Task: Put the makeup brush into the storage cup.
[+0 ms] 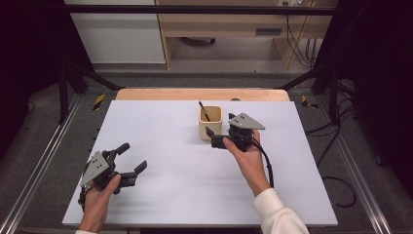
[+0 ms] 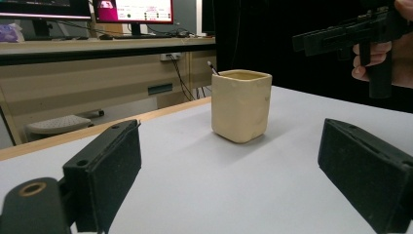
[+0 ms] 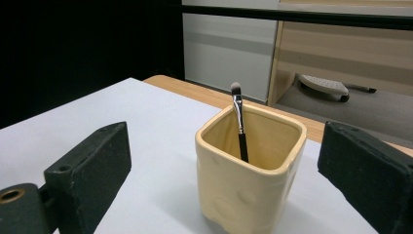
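Note:
A cream square cup (image 1: 210, 123) stands upright on the white mat (image 1: 185, 170), right of centre toward the back. A thin black makeup brush (image 1: 203, 111) leans inside it, bristles up. My right gripper (image 1: 213, 137) is open just in front and to the right of the cup, jaws pointing at it. In the right gripper view the cup (image 3: 248, 170) and the brush (image 3: 238, 122) sit close ahead between the open jaws (image 3: 226, 144), nothing gripped. My left gripper (image 1: 132, 157) is open near the mat's front left, far from the cup (image 2: 241, 105); its jaws (image 2: 231, 146) hold nothing.
The wooden table edge (image 1: 202, 94) runs behind the mat. Beyond it stands a desk (image 1: 224, 27) with cables (image 1: 297, 44). Metal rails (image 1: 44, 161) flank the table. In the left gripper view, the right gripper (image 2: 350, 34) hovers at the upper right.

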Available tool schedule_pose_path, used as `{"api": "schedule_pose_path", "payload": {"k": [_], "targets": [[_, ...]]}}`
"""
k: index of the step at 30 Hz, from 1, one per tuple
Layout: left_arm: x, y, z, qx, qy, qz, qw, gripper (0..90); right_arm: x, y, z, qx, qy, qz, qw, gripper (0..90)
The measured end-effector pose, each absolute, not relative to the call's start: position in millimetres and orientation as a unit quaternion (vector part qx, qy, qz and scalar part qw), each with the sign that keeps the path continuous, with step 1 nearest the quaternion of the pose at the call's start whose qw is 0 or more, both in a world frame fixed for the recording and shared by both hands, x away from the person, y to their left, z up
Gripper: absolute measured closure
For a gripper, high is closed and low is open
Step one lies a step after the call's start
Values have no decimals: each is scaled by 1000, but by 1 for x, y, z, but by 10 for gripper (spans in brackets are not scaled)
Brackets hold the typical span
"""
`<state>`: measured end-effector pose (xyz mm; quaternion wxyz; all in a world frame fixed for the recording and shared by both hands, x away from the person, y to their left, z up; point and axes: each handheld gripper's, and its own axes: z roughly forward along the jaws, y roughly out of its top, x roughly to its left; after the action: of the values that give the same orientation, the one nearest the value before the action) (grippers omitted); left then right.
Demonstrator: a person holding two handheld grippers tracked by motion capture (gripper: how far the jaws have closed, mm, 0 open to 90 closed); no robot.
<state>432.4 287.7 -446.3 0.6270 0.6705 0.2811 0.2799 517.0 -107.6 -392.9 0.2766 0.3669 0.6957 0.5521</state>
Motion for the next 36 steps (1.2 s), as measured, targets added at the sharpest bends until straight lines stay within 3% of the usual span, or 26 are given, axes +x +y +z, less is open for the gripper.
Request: {"api": "schedule_pose_path", "payload": {"k": [22, 36], "targets": [[432, 288, -446, 674, 279, 279, 625, 80, 496, -125, -406, 369, 697, 545, 284, 51], [431, 286, -447, 676, 280, 280, 621, 34, 485, -139, -413, 384, 688, 543, 289, 25]]}}
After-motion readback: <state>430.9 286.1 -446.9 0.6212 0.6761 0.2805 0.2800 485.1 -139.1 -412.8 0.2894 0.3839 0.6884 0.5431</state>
